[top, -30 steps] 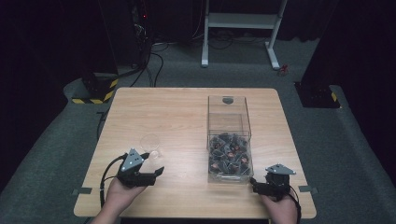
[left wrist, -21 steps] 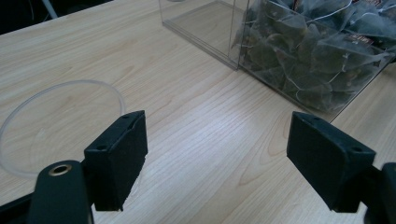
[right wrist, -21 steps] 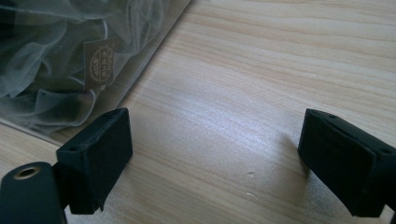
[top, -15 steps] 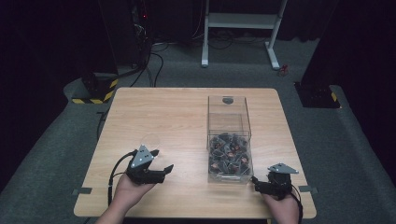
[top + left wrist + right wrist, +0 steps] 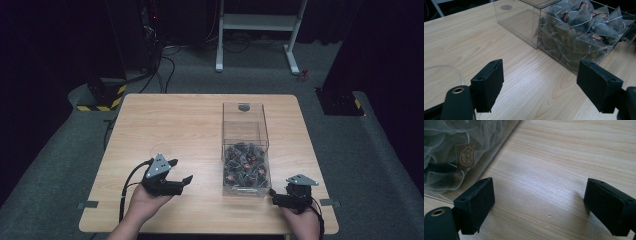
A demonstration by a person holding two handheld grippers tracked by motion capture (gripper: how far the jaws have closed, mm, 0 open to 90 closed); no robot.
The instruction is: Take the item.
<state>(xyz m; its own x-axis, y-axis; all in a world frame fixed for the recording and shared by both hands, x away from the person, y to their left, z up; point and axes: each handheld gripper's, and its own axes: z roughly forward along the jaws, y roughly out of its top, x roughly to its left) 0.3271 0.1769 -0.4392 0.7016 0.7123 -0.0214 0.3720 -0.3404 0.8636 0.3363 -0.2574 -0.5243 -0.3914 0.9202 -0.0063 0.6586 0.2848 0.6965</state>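
Note:
A clear plastic box (image 5: 245,125) stands right of the table's middle. Its near half is piled with pyramid tea bags (image 5: 244,166), and its far half is bare apart from a small grey disc (image 5: 244,106). My left gripper (image 5: 181,171) rests low near the front left, open and empty, and points toward the box. From the left gripper view, the tea bags (image 5: 584,27) lie ahead to the right, beyond the left gripper (image 5: 540,87). My right gripper (image 5: 274,196) sits at the box's front right corner, open and empty. The right gripper (image 5: 539,207) hovers over bare wood, with tea bags (image 5: 449,157) behind the box wall at left.
A clear round dish (image 5: 160,149) lies on the wooden table (image 5: 175,120) just beyond my left gripper; its rim (image 5: 446,68) shows in the left gripper view. Dark floor, cables and a white stand (image 5: 257,22) lie past the far edge.
My left gripper has shifted right, toward the box, and turned a little. The right gripper has barely moved.

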